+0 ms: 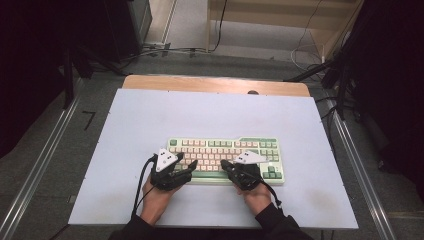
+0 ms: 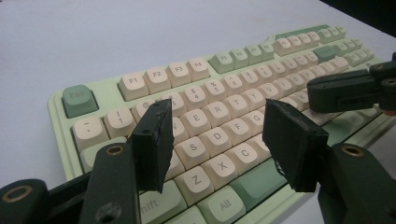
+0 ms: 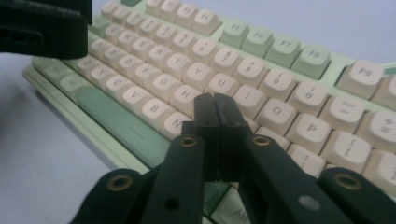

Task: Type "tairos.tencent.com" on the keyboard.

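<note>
A pale green keyboard with cream and green keys lies in the middle of the white table top. My left gripper hovers over the keyboard's left end, and its jaws stand open with nothing between them. In the left gripper view this gripper frames the S, D, X and C keys. My right gripper is over the lower middle rows, jaws shut together on nothing. Its tips sit by the J and M keys; whether they touch a key I cannot tell.
A person's hands and dark sleeves come in from the near table edge. A wooden strip runs along the far edge. Cables lie on the floor beyond. The white surface stretches to either side of the keyboard.
</note>
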A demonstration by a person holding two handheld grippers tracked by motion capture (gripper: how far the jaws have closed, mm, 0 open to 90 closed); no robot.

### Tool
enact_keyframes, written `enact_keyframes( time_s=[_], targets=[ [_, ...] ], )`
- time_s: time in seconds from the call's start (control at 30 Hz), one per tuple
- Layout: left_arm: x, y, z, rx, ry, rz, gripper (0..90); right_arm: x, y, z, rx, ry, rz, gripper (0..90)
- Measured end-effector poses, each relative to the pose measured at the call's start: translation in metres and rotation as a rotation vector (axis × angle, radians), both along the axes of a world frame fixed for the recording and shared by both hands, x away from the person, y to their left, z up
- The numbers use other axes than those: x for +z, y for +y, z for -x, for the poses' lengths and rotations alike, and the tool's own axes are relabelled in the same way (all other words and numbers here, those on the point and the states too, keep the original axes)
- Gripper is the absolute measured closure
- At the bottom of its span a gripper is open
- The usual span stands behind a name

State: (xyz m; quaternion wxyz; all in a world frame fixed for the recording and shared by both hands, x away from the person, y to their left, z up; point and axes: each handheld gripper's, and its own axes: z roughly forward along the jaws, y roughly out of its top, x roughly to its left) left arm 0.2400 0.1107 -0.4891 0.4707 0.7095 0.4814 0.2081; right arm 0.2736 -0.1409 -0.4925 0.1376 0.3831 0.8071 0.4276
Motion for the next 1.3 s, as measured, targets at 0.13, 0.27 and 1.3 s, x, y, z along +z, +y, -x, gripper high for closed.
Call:
enact_keyframes(
  time_s=[0.13,0.27,1.3],
  targets=[
    [0.001,0.003,0.000,0.008,-0.006,0.006,43.6,0.004,-0.007,-0.002,-0.019,-0.008,-0.041,69.4],
    [0.002,0.008,0.000,0.019,-0.012,0.012,43.6,0.007,-0.014,-0.005,-0.040,-0.006,-0.062,54.0],
    [0.007,0.044,-0.004,0.167,-0.065,-0.003,39.0,0.021,-0.063,-0.011,-0.163,-0.065,-0.063,25.9]
  ],
)
